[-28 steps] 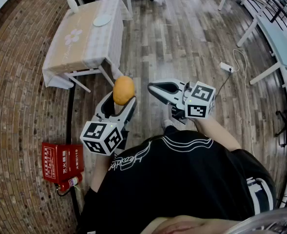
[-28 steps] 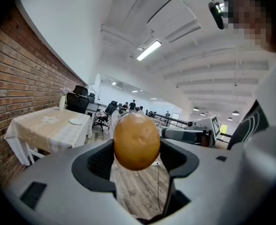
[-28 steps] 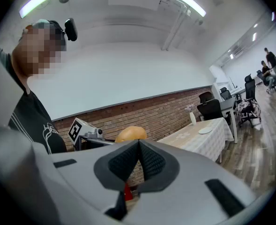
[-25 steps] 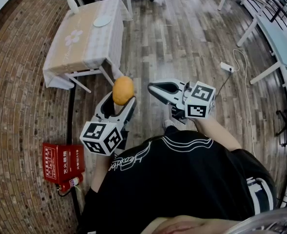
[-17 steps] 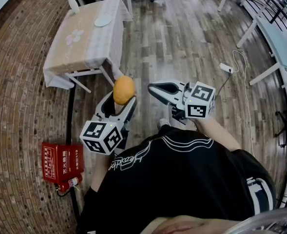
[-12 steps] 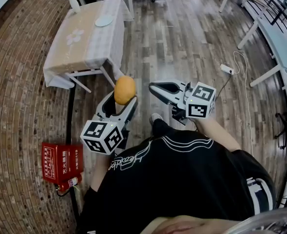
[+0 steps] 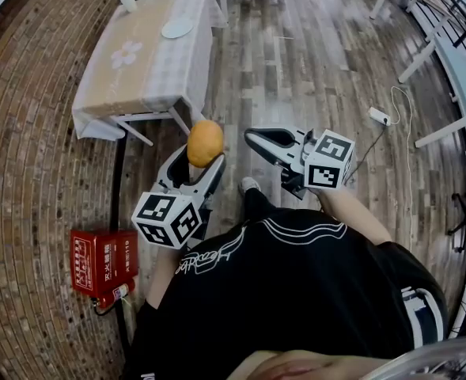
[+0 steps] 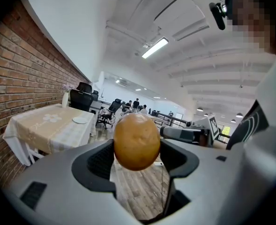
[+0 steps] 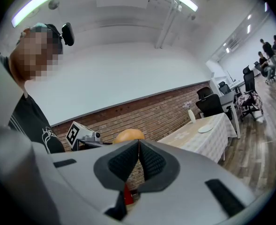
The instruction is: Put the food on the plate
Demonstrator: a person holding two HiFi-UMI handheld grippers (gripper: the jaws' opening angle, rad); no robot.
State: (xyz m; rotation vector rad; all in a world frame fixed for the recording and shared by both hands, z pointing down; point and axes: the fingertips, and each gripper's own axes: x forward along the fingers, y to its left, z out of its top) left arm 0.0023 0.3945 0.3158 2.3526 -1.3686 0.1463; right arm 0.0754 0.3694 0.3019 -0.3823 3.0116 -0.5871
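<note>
Head view: left tongs (image 7: 204, 156) grip food (image 7: 205, 140); red box (image 7: 104, 261) lettering illegible.

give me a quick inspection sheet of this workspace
surface: table with beige checked cloth, across the wooden floor from the person
job's things: round orange-brown food held in mid-air; small white plate on the table
clutter: white vase at the table's corner; red box on the floor
grippers: left gripper shut on the food; right gripper shut, empty
cables: white power strip with cable on the floor
surroundings: brick wall, office chairs, distant people
</note>
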